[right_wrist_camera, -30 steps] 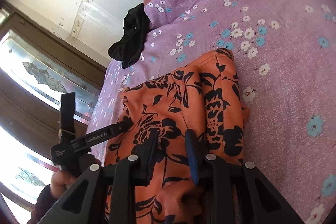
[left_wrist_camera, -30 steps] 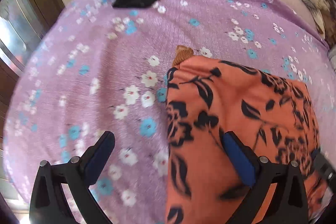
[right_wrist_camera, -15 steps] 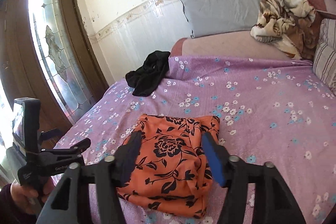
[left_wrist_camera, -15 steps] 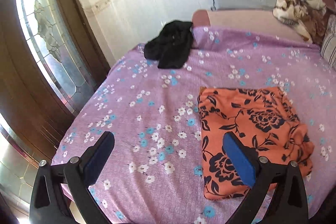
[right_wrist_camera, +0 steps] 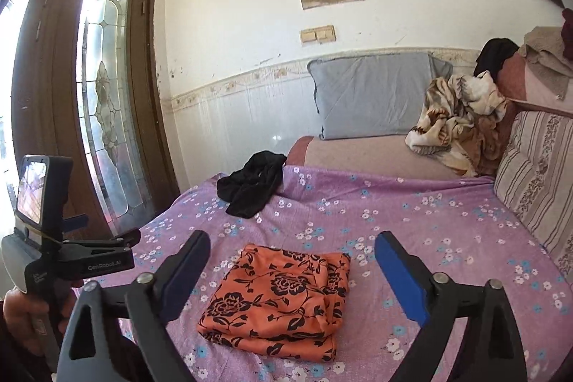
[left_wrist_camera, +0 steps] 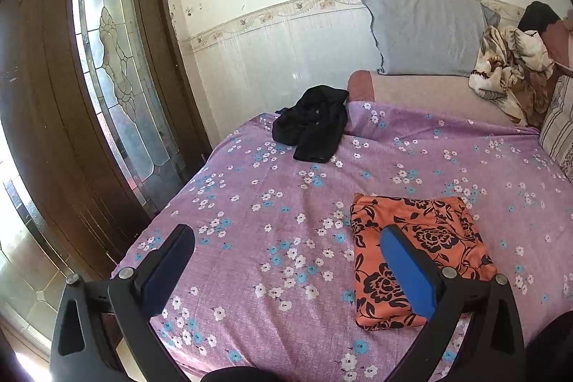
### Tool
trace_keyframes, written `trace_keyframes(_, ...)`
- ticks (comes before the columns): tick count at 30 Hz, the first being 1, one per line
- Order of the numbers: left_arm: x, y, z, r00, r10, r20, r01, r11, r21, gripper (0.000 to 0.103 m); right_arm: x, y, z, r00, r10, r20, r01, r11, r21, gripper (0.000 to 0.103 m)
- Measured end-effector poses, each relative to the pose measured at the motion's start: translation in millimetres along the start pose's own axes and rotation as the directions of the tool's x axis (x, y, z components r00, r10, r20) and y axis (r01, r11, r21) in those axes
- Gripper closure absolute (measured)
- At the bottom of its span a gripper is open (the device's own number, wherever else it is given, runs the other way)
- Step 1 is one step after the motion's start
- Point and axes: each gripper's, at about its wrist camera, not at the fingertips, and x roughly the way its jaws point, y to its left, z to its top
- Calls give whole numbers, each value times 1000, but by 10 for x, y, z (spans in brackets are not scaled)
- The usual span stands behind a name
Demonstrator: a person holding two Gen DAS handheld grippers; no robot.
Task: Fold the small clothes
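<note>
An orange garment with a black flower print (right_wrist_camera: 275,301) lies folded into a flat rectangle on a bed covered by a purple sheet with small white and blue flowers (right_wrist_camera: 447,224). Seen from the right wrist camera, its long axis runs from the near left toward the far right, and the layered folded edges show along its near and right sides. In the left wrist view the same garment (left_wrist_camera: 419,256) sits to the right of centre, its long axis running from near to far. The right gripper (right_wrist_camera: 292,271) hangs above the bed with its jaws spread wide and opening; the garment shows in the gap between them, lying on the sheet below and touched by neither pad. The left gripper (left_wrist_camera: 286,260) is also spread wide and holds nothing; its right finger (left_wrist_camera: 408,274) covers part of the garment's near half, so that stretch of cloth is hidden. In the right wrist view the left gripper's body and a hand (right_wrist_camera: 21,314) gripping it sit at the near left edge, partly cut off. A crumpled black garment (left_wrist_camera: 311,124) lies at the far left of the sheet; its shape is hard to make out, possibly a small top. Farther back, a grey pillow (right_wrist_camera: 372,95) leans against the wall beside a bunched brown and cream blanket (right_wrist_camera: 454,117).
</note>
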Motion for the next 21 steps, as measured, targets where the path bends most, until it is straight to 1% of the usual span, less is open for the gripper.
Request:
trace_keyframes(2,-101,36,10,1000,0,20,0,1000,-1,0,-56,57,50,1000,-9,8,9,1000,-4,0)
trace_keyframes(4,-172,63,19,1000,-7,24,7,1000,-2,0,-54,93,70,999,-34,-9,34,999,-9,0)
trace_keyframes(6,-237,104,33,999,-15,28,16,1000,-12,0,-26,93,66,999,20,-40,-19,1000,3,0)
trace_keyframes(8,-302,147,43,999,-13,39,14,1000,-23,0,-70,103,52,1000,23,-13,-23,1000,17,0)
trace_keyframes(11,-397,210,67,998,-4,57,6,999,-33,0,-142,170,84,1000,7,13,-7,1000,-13,0)
trace_keyframes(13,-458,238,85,997,1,73,2,999,-37,0,-189,205,116,1000,10,28,-10,999,-31,0)
trace_keyframes(21,-639,302,186,995,-17,97,23,998,-58,0,-308,300,200,999,14,45,-12,998,-62,0)
